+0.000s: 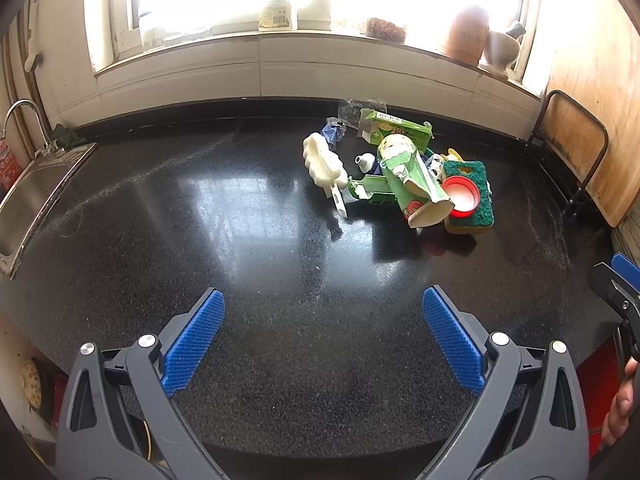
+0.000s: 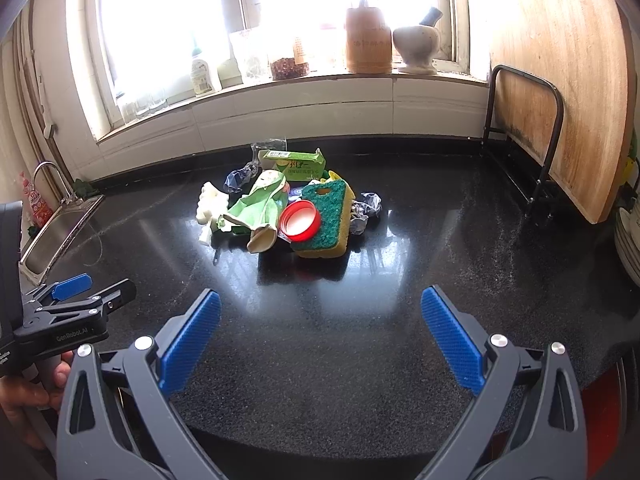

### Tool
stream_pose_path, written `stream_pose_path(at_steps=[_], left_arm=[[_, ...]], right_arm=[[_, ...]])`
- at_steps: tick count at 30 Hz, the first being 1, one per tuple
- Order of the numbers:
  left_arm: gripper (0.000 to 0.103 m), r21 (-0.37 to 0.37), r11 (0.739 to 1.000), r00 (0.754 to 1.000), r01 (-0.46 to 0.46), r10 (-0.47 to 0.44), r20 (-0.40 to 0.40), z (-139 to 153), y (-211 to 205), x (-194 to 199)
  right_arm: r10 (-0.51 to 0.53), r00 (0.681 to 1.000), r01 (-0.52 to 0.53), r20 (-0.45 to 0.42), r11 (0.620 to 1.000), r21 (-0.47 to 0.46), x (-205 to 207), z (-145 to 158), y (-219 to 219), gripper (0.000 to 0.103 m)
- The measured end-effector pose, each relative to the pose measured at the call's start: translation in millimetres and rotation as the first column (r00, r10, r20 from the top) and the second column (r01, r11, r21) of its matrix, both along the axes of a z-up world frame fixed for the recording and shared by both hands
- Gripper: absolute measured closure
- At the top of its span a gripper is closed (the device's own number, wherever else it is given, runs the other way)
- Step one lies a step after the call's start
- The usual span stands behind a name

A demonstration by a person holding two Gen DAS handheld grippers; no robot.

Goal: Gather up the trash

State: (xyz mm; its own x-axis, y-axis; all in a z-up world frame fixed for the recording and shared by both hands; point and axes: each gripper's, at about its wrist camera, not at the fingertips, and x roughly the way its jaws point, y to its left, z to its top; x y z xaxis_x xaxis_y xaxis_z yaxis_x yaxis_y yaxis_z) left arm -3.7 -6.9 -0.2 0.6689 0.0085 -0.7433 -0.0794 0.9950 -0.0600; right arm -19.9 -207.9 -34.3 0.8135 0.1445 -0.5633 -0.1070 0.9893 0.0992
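Note:
A heap of trash lies on the black countertop (image 1: 240, 240): a green and yellow sponge (image 1: 474, 196) with a red lid (image 1: 462, 198) on it, a crushed green carton (image 1: 412, 178), a green box (image 1: 394, 126), a white foam piece (image 1: 324, 160) and crumpled wrappers (image 2: 366, 208). The heap also shows in the right wrist view, with the sponge (image 2: 326, 220) and red lid (image 2: 301, 219) nearest. My left gripper (image 1: 322, 332) is open and empty, well short of the heap. My right gripper (image 2: 320, 332) is open and empty, also short of it.
A steel sink (image 1: 36, 196) with a tap is at the left. A wooden board (image 2: 560, 92) leans in a black rack (image 2: 532, 128) at the right. Jars, a bottle and a mortar (image 2: 416, 46) stand on the windowsill. Stacked plates (image 2: 630, 240) are at the far right.

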Motion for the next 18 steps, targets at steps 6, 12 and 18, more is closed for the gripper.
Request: stream_pose_path(at_steps=[6, 12, 18], left_arm=[[0.006, 0.002, 1.000, 1.000, -0.003, 0.003, 0.001, 1.1, -0.2, -0.2], [0.006, 0.002, 1.000, 1.000, -0.003, 0.003, -0.001, 1.2, 0.3, -0.7], [0.006, 0.002, 1.000, 1.000, -0.002, 0.002, 0.001, 1.6, 0.0, -0.7]], right_arm=[[0.002, 1.000, -0.002, 0.002, 1.000, 0.001, -0.9, 0.5, -1.0, 0.006], [0.006, 1.000, -0.006, 0.006, 1.000, -0.001, -2.0, 1.4, 0.0, 0.006], [0.010, 1.000, -0.010, 0.011, 1.000, -0.004, -2.6, 2.4, 0.9, 0.006]])
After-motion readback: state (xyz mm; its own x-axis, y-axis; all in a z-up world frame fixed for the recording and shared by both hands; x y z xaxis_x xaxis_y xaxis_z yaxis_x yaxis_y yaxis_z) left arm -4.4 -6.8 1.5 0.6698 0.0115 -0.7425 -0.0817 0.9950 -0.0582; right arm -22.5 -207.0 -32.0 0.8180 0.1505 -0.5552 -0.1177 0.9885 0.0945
